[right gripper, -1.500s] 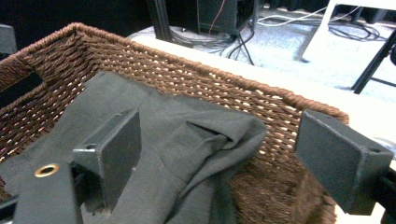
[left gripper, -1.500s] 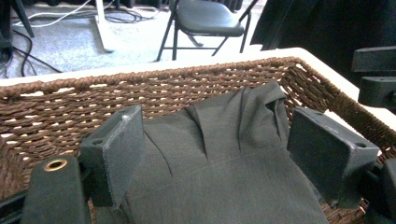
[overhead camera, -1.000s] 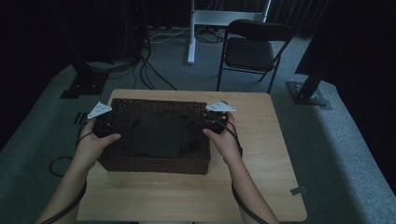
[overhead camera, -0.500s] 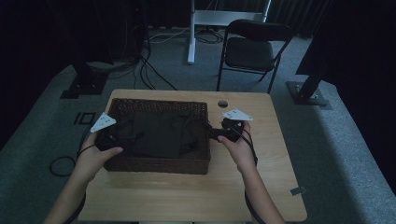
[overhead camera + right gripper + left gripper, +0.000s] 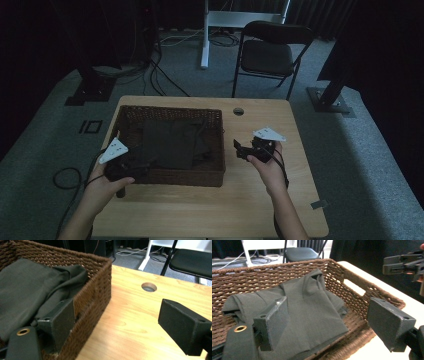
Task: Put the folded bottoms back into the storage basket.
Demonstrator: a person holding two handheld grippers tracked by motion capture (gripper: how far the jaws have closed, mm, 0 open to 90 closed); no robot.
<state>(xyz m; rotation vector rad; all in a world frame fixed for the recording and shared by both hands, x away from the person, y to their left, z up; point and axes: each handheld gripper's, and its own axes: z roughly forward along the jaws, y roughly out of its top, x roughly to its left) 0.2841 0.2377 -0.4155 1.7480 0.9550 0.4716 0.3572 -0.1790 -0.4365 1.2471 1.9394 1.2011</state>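
Cloth (image 5: 170,142) lies folded in the basket (image 5: 170,175) on the surface. I hold my left gripper (image 5: 329,327) and right gripper (image 5: 120,327) beside it, jaws spread, pinching nothing. Next I think I reach in for it.

Beyond the light wooden desk (image 5: 260,210) with its small round cable hole (image 5: 238,111), we see a black folding metal chair (image 5: 267,56) standing on the grey carpeted floor (image 5: 375,150). Beside the chair rises a white desk leg (image 5: 205,35), with dark cables (image 5: 160,75) trailing across the carpet to its left. A black stand base (image 5: 330,100) sits at the right.
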